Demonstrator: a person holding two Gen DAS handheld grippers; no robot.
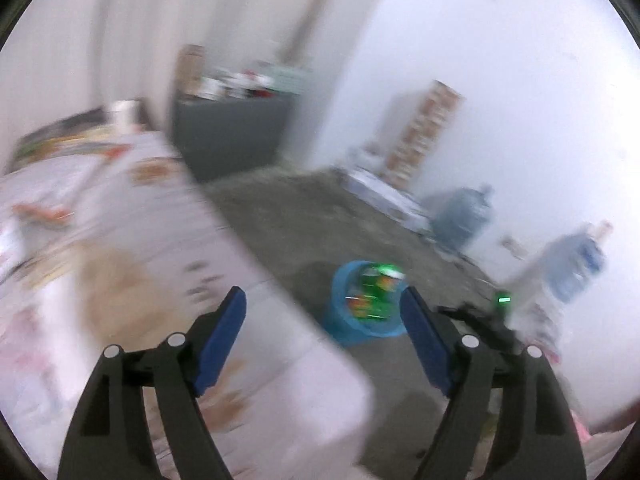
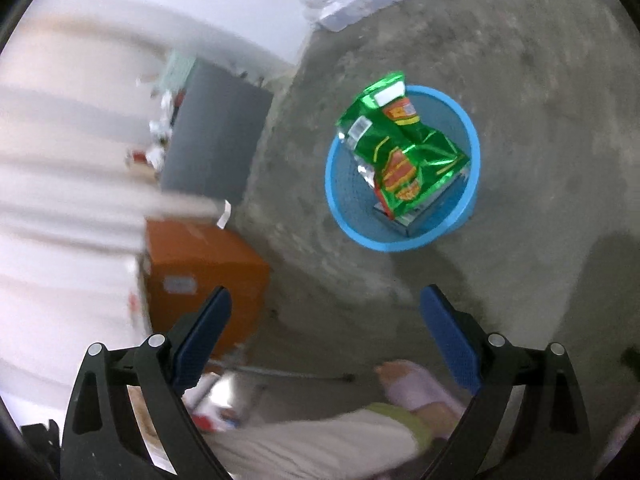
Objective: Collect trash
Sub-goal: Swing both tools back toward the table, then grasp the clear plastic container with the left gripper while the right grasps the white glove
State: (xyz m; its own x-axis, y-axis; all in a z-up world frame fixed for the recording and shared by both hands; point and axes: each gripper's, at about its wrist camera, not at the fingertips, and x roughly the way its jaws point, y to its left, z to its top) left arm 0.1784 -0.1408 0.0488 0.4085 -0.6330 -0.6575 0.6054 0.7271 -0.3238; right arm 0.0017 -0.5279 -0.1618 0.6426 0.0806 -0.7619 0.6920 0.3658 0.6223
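A blue round trash basket stands on the grey floor, with a crumpled green snack bag resting in it and sticking out over the rim. The basket and the green bag also show blurred in the left wrist view, on the floor beside the bed. My right gripper is open and empty, above the floor and short of the basket. My left gripper is open and empty, over the bed's edge. The right gripper's black body shows beside the basket in the left wrist view.
A bed with a patterned white sheet fills the left. A dark grey cabinet stands at the back. Water jugs and stacked boxes line the wall. An orange box sits by the bed. The person's foot is below.
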